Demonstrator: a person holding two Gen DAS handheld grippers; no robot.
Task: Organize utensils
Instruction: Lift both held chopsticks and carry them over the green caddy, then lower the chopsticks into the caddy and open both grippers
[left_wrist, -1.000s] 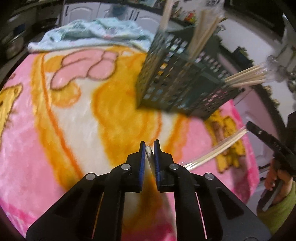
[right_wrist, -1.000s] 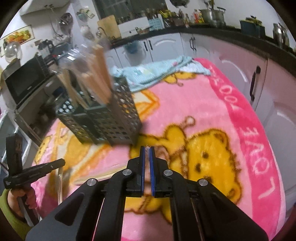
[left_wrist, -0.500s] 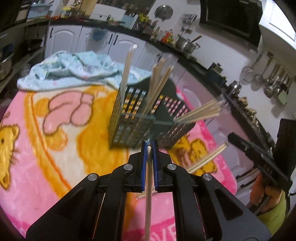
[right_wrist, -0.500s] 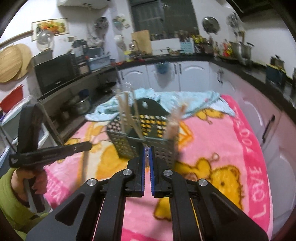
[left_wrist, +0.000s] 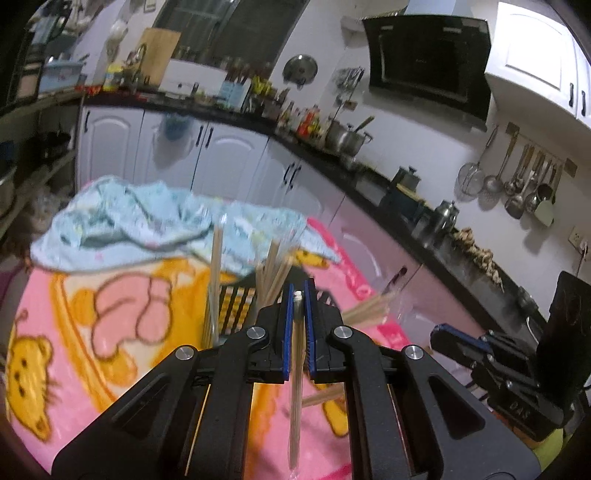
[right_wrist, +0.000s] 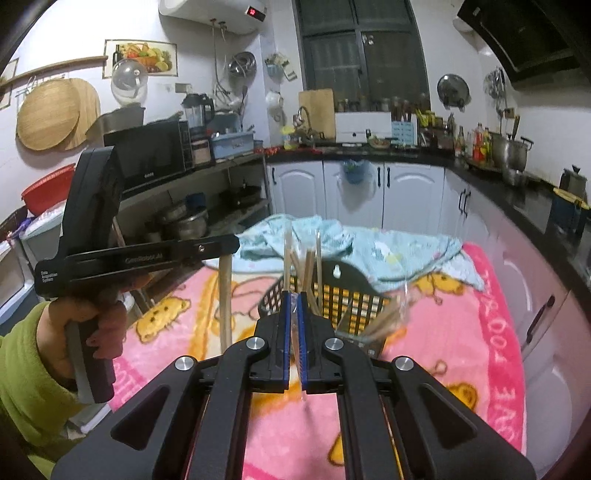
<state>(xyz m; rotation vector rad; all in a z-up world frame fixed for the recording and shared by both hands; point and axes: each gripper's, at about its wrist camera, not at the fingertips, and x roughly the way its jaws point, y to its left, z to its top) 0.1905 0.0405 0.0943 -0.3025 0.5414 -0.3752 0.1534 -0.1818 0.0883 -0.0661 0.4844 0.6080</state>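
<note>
Left hand-held gripper (left_wrist: 297, 295): jaws nearly closed, clamped on a wrapped pair of wooden chopsticks (left_wrist: 295, 387); in the left wrist view the top end shows between the blue pads (left_wrist: 285, 325), and the shaft hangs down toward 6 o'clock inside a clear sleeve.
Same item, right wrist view: the left hand-held gripper (right_wrist: 231, 245) sits at 9 o'clock, with the chopsticks (right_wrist: 225, 299) hanging roughly upright below its tips, above the blanket.
Right hand-held gripper (right_wrist: 291, 299): jaws nearly closed on a thin clear plastic sleeve (right_wrist: 295, 332); what the sleeve contains cannot be made out between the pads. In the left wrist view this gripper (left_wrist: 439, 332) shows at 4 o'clock; its tips are partly blurred.
Utensil basket (right_wrist: 351, 295): dark perforated plastic, standing on the blanket at centre frame, just beyond both sets of tips. Several bundles of chopsticks (right_wrist: 306, 266) stand in it, some upright, one bundle leaning out toward 3 o'clock.
Utensil basket, left wrist view (left_wrist: 236, 302): mostly hidden behind the gripper; upright sticks (left_wrist: 216, 258) rise at 11 o'clock from the tips.
Desk cover: pink cartoon-bear blanket (right_wrist: 461, 350) spread over the desk.
Cloth: crumpled light-blue towel (left_wrist: 147, 225) at the far edge of the blanket, behind the basket.
Person: left hand (right_wrist: 99, 325) on the gripper handle, green sleeve (right_wrist: 26, 369) at 8 o'clock.
Background: white kitchen cabinets (right_wrist: 351, 195) under a dark countertop.
</note>
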